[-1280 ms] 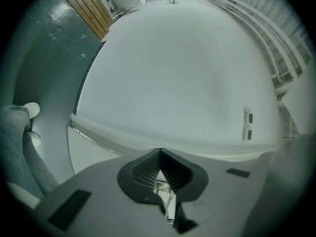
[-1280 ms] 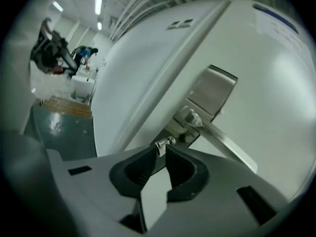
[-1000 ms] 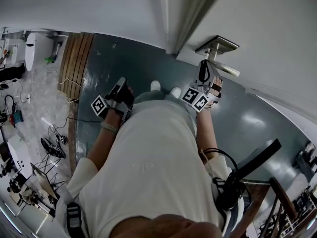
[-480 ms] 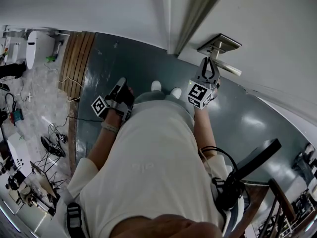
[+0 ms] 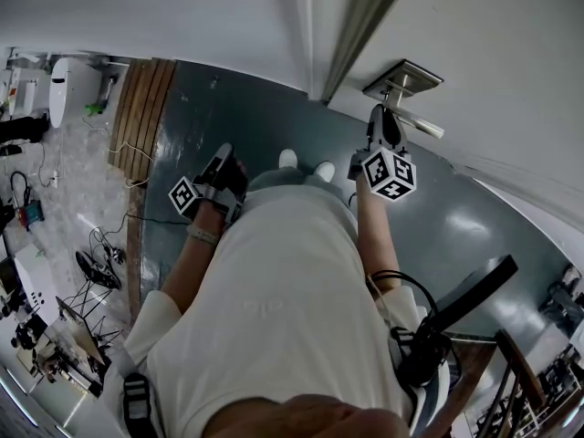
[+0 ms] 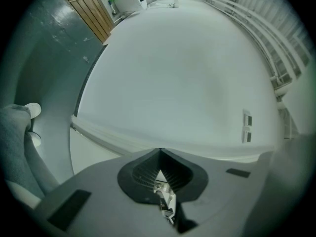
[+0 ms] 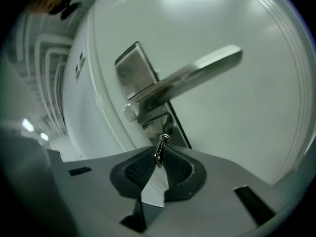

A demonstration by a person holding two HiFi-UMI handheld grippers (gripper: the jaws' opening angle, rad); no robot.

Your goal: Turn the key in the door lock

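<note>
Left claw (image 5: 222, 160) hangs idle, well apart from the lock, its jaws pressed together on nothing and facing a plain white wall (image 6: 173, 73). Right claw (image 7: 159, 158) is pinched on the small silver key (image 7: 159, 148), seated in the lock (image 7: 153, 123) just below the brushed metal lever handle (image 7: 197, 70) of the white door (image 7: 247, 132). The turning step looks to be in hand. Next calls for a wrist roll about the key's axis, without pulling outward.

Right gripper (image 5: 383, 124): just under the door handle (image 5: 424, 126), jaws clamped on the key (image 7: 159, 152).
Left gripper (image 5: 222, 156): well apart from the door handle, jaws together.
</note>
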